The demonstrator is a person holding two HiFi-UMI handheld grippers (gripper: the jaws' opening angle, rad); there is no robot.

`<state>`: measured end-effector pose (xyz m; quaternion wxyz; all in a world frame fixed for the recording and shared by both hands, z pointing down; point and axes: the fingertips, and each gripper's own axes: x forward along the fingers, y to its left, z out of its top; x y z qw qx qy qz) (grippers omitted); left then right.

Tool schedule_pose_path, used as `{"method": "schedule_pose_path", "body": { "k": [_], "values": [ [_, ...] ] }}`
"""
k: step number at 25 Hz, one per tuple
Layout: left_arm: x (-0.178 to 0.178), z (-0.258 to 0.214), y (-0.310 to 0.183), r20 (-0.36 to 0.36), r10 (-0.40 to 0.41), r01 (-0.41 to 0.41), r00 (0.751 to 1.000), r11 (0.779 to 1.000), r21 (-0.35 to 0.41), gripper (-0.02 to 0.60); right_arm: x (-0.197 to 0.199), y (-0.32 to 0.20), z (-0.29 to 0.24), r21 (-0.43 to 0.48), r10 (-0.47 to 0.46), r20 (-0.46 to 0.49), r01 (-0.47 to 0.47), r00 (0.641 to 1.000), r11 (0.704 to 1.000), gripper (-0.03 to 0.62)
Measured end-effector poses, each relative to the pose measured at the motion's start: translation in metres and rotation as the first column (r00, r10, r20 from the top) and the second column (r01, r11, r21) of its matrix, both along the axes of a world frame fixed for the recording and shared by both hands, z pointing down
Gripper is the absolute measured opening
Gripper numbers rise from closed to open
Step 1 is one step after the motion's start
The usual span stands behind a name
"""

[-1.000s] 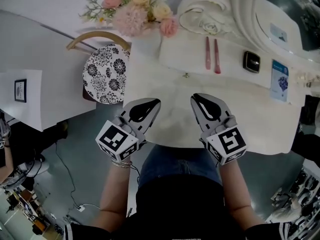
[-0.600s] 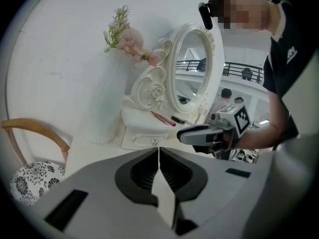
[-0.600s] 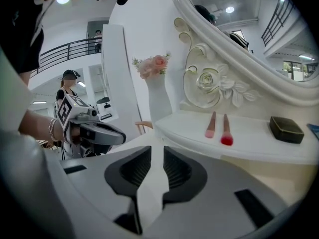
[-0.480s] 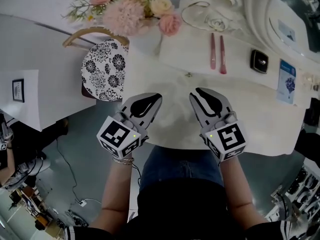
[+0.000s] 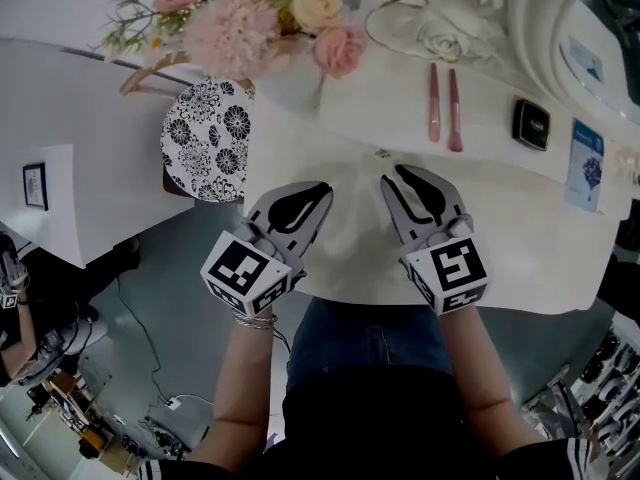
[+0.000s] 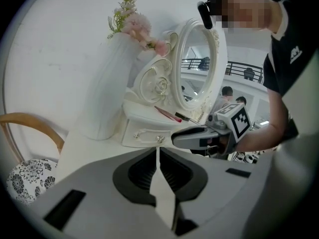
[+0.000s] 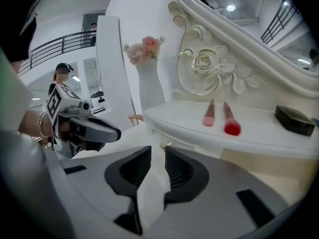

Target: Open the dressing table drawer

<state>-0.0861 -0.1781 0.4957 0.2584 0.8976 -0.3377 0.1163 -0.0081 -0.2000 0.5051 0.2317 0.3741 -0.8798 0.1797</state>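
Note:
The white dressing table has a small drawer under its raised shelf, with a metal knob on the front. In the right gripper view the knob sits just beyond my right gripper, whose jaws stand a narrow gap apart with nothing between them. In the head view my right gripper hovers over the tabletop just short of the knob. My left gripper floats beside it to the left, shut and empty. The left gripper view shows the drawer front ahead of my left gripper.
A white vase of pink flowers stands at the table's left back corner. Two pink brushes, a black compact and a blue card lie on the shelf. A chair with a floral cushion stands left of the table.
Both grippers have edged forward over the tabletop toward the drawer; the right one's tips are now closer to the knob. Neither has taken hold of anything.

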Motion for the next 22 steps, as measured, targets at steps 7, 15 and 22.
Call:
{"method": "schedule_pose_path", "body": {
  "k": [7,15,22],
  "values": [
    [0.002,0.012,-0.007,0.015,0.007,-0.006,1.0,1.0,-0.025,0.017,-0.003,-0.012,0.015,-0.002,0.024,-0.037,-0.024,0.999,1.0,0.101],
    [0.004,0.017,-0.017,0.012,0.0,0.0,1.0,1.0,-0.022,0.017,-0.004,-0.024,0.027,0.007,0.048,-0.073,-0.047,0.996,0.999,0.112],
    [0.002,0.015,-0.017,-0.004,-0.014,0.014,1.0,0.999,-0.029,0.017,-0.008,-0.025,0.026,0.035,0.046,-0.079,-0.043,0.996,0.998,0.086]
  ]
}}
